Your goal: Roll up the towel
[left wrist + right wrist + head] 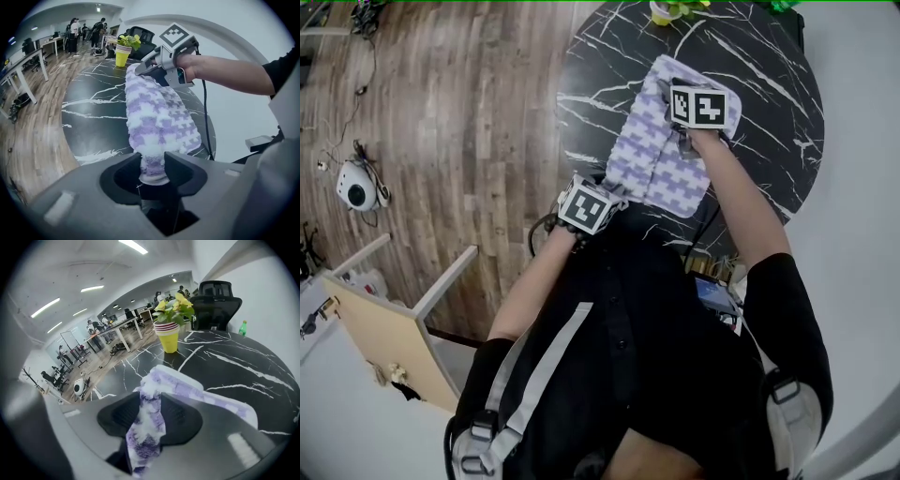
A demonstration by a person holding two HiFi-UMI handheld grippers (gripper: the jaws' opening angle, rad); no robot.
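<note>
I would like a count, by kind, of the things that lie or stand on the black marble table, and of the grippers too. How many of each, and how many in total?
towel: 1
potted plant: 1
green bottle: 1
grippers: 2, the left gripper and the right gripper, each shut on the towel
Total: 5

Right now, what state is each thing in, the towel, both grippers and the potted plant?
towel, folded into a long strip, not yet rolled, pinched at both ends
left gripper, fingers shut on the towel
right gripper, fingers shut on the towel
potted plant, upright on the table
</note>
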